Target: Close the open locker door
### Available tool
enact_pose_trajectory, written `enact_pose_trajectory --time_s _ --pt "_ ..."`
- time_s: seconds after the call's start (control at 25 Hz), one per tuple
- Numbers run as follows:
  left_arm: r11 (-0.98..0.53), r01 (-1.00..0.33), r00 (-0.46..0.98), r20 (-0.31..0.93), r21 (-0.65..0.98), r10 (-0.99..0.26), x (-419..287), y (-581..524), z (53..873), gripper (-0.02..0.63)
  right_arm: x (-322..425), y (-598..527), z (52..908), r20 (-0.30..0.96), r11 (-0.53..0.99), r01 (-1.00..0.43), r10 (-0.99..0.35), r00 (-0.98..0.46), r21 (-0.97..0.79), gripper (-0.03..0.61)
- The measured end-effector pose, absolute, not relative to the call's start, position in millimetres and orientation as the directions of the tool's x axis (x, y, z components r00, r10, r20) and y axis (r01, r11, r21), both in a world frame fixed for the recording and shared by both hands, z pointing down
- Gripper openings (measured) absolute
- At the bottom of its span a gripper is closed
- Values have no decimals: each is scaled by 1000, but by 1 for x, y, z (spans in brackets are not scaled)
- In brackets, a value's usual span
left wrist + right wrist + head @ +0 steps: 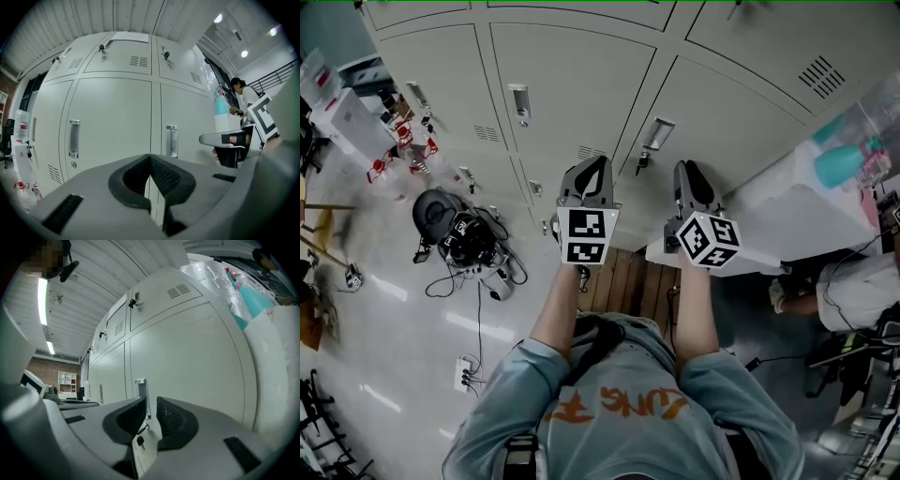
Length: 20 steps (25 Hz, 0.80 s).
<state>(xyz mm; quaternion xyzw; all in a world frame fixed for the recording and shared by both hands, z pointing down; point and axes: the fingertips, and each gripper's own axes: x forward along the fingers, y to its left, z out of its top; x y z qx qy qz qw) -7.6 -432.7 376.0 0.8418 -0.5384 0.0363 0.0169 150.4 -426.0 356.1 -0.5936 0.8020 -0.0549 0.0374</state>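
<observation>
Grey steel lockers [581,84] fill the head view from 10 to 2 o'clock, their top row cut off by the frame edge. A person in a blue-grey shirt holds two grippers level toward them.

The left gripper [150,159] faces the seam between two lower doors. Its fingers [165,177] are pressed together with nothing between them. The right gripper [151,404], at 3 o'clock of the left, has its fingers [174,420] a narrow slit apart, pinching nothing. Through the slit show a handle [140,397] and, under it, a key [139,441] in its lock.

That door [187,376], dead ahead at 12 o'clock of the right gripper, lies flush with its neighbours in every view. Both grippers stand short of it.

Both hands are hidden beneath the marker cubes. From the head view the fingertips cannot be made out against the grey gripper bodies.

At 3 o'clock of the lockers a white worktop [787,202] under clear plastic carries a teal bottle [839,164], its outline blurred by the wrap. A second person [853,291] at 4 o'clock is cut off by the frame edge. On the floor at 9 o'clock a dark bag [441,214] lies in a tangle of cables too fine to sort out.
</observation>
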Motion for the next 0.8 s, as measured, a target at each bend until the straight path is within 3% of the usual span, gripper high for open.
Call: enact_pose_trajectory --time_s 0.28,0.8 --pt "-448 -894 447 36 -10 -894 28 -427 356 21 166 -411 329 -22 287 -958 -957 -288 26 41" --pt "-453 -888 454 -3 -80 -891 70 -416 330 21 203 -399 315 -3 241 -966 -970 -242 89 41"
